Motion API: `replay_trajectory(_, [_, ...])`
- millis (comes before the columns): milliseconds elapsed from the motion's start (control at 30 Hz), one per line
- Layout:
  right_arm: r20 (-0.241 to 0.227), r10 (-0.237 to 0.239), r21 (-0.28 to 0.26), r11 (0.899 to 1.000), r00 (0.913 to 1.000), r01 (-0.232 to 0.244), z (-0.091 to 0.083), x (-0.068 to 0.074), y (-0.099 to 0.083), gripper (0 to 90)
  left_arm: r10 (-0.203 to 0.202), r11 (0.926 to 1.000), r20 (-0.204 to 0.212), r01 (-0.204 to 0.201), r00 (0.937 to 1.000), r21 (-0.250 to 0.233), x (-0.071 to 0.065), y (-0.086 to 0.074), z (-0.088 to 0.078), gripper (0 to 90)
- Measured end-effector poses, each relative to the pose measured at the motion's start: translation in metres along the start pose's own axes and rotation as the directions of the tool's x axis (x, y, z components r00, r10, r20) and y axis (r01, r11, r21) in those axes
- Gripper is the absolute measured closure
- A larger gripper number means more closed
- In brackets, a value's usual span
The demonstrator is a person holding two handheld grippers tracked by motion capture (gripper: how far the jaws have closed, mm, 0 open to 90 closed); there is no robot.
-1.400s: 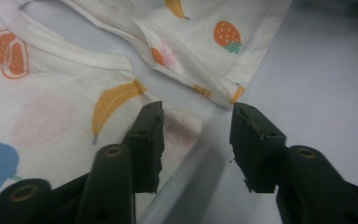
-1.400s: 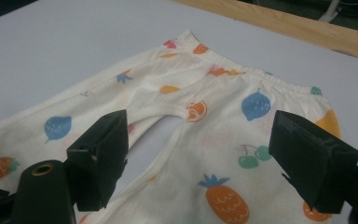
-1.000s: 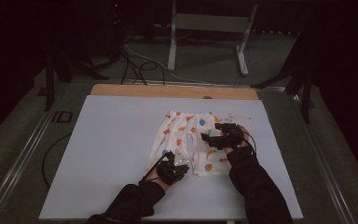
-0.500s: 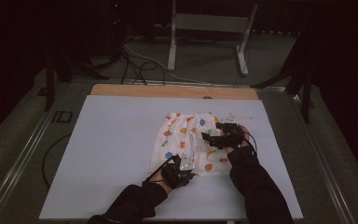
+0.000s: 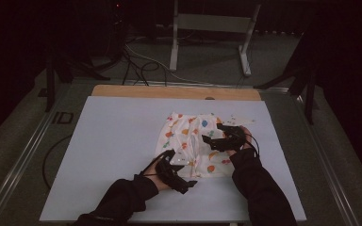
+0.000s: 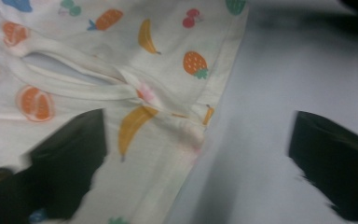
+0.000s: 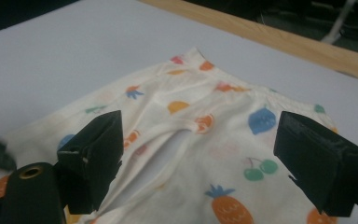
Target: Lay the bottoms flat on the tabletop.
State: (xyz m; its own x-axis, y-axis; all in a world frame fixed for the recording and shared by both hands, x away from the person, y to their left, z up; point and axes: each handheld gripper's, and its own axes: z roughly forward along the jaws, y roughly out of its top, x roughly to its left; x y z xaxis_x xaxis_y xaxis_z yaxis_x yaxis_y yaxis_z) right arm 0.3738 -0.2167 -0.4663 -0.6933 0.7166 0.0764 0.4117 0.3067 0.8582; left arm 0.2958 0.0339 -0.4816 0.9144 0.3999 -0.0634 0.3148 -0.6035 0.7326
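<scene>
A white garment (image 5: 188, 136) printed with fruit lies flat right of the middle of the white table (image 5: 113, 141). My left gripper (image 5: 181, 176) sits at the garment's near edge. In the left gripper view its jaws have just been opening and stand wide apart, open (image 6: 200, 163), with the hem of the garment (image 6: 98, 60) below them and nothing pinched. My right gripper (image 5: 213, 140) hovers over the garment's right part. Its jaws, which have just been opening a little further, stand open (image 7: 207, 158) over the cloth (image 7: 214, 130) near a folded seam.
A wooden strip (image 5: 174, 92) runs along the table's far edge. Beyond it stand a metal frame (image 5: 212, 28) and loose cables (image 5: 136, 61) on the floor. A cable (image 5: 52, 155) hangs off the table's left side. Bare white surface stretches left of the garment.
My left gripper has lifted slightly at the garment's near edge and spread its jaws, letting go of the cloth. The right gripper has kept its place.
</scene>
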Motion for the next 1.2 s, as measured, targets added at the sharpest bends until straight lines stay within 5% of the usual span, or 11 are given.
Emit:
replay_trajectory(67, [-0.032, 0.003, 0.046, 0.999, 0.9995, -0.002, 0.003, 0.002, -0.001, 14.4, -0.008, 0.9995, -0.006, 0.007, 1.0, -0.031, 0.007, -0.001, -0.01, 0.1])
replay_trajectory(467, [-0.089, -0.024, 0.039, 0.999, 0.9957, 0.028, -0.004, 0.025, -0.018, 13.1, -0.059, 0.9948, -0.019, 0.057, 0.9981, -0.084, 0.042, -0.036, -0.058, 0.0])
replay_trajectory(933, [-0.132, -0.075, 0.038, 0.996, 0.9884, 0.081, -0.019, 0.05, -0.046, 9.9, -0.116, 0.9848, -0.03, 0.111, 0.9928, -0.133, 0.04, -0.093, -0.102, 0.0])
replay_trajectory(1200, [-0.106, -0.08, 0.026, 0.996, 0.9911, 0.083, -0.041, 0.053, -0.061, 9.9, -0.155, 0.984, -0.075, 0.147, 0.9851, -0.101, 0.036, -0.13, -0.126, 0.0])
